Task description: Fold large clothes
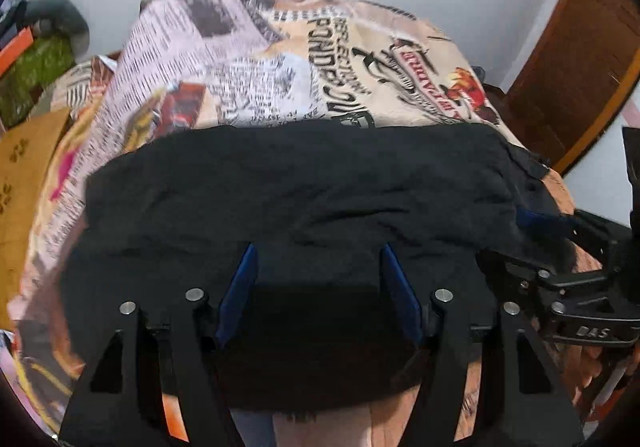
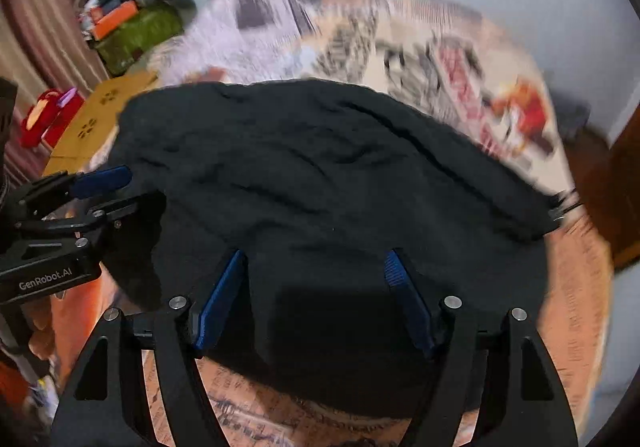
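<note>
A large black garment (image 1: pixel 296 187) lies spread on a bed covered by a newspaper-print sheet (image 1: pixel 224 59). It also fills the middle of the right wrist view (image 2: pixel 320 175). My left gripper (image 1: pixel 318 253) is open, its blue pads wide apart, with the near edge of the black cloth lying between them. My right gripper (image 2: pixel 316 257) is open in the same way, black cloth between its pads. Each gripper shows from the side in the other view, the right one (image 1: pixel 560 275) at the garment's right end and the left one (image 2: pixel 80 207) at its left end.
A brown cardboard box (image 2: pixel 100 115) and a green box (image 2: pixel 136 35) with clutter stand left of the bed. A red item (image 2: pixel 44 119) lies beside them. A wooden door (image 1: pixel 580 47) is at the right. A pale wall is behind the bed.
</note>
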The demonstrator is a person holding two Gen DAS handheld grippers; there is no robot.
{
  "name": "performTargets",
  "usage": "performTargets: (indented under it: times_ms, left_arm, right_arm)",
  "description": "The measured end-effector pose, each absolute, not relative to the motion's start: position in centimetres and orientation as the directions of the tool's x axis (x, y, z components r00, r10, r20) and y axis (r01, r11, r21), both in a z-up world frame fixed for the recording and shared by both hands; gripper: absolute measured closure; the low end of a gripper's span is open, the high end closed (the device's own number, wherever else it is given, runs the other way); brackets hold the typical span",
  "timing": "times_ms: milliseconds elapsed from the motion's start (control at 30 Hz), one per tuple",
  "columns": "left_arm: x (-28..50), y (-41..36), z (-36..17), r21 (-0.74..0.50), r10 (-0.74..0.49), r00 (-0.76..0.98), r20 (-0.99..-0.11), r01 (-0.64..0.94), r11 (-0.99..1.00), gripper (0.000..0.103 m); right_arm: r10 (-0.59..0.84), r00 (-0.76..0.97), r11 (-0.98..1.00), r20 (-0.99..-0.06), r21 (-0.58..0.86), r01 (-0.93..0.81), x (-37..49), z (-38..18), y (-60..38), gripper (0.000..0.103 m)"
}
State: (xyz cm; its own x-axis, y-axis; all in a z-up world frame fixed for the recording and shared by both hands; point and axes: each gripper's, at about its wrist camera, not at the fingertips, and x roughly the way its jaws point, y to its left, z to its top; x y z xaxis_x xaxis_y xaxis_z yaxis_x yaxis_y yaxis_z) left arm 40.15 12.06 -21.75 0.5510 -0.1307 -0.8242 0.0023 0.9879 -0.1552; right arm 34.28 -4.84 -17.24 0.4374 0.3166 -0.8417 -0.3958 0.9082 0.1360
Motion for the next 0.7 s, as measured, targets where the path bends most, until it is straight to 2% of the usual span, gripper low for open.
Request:
performTargets:
  times_ms: [133, 267, 533, 700]
  left_arm:
    - [41.3, 12.2, -23.2, -0.155, -0.123, 0.564, -0.817, -0.009, 0.988, 0.02]
    - [41.0, 12.4, -23.4, -0.162, -0.128, 0.577, -0.807, -0.008, 0.987, 0.019]
    - [37.3, 13.2, -22.0, -0.123, -0.086, 0.581, -0.81, -0.025, 0.992, 0.019]
    - [34.4, 15.3, -21.1, -0.107, -0.045, 0.584, -0.81, -0.073, 0.992, 0.02]
  right_arm:
    - [0.315, 0.466, 0.909, -0.827, 0.123, -0.397, 34.7, -17.8, -5.1, 0.019]
    - [0.295, 0.492, 0.907, -0.819, 0.078, -0.413, 33.7, -17.8, -4.5, 0.017]
    - [0.302, 0.45, 0.916, -0.84, 0.125, -0.382, 32.7, -17.5, -5.9, 0.017]
    - [0.267, 0.45, 0.924, -0.852, 0.094, -0.372, 30.9, -17.2, -6.8, 0.017]
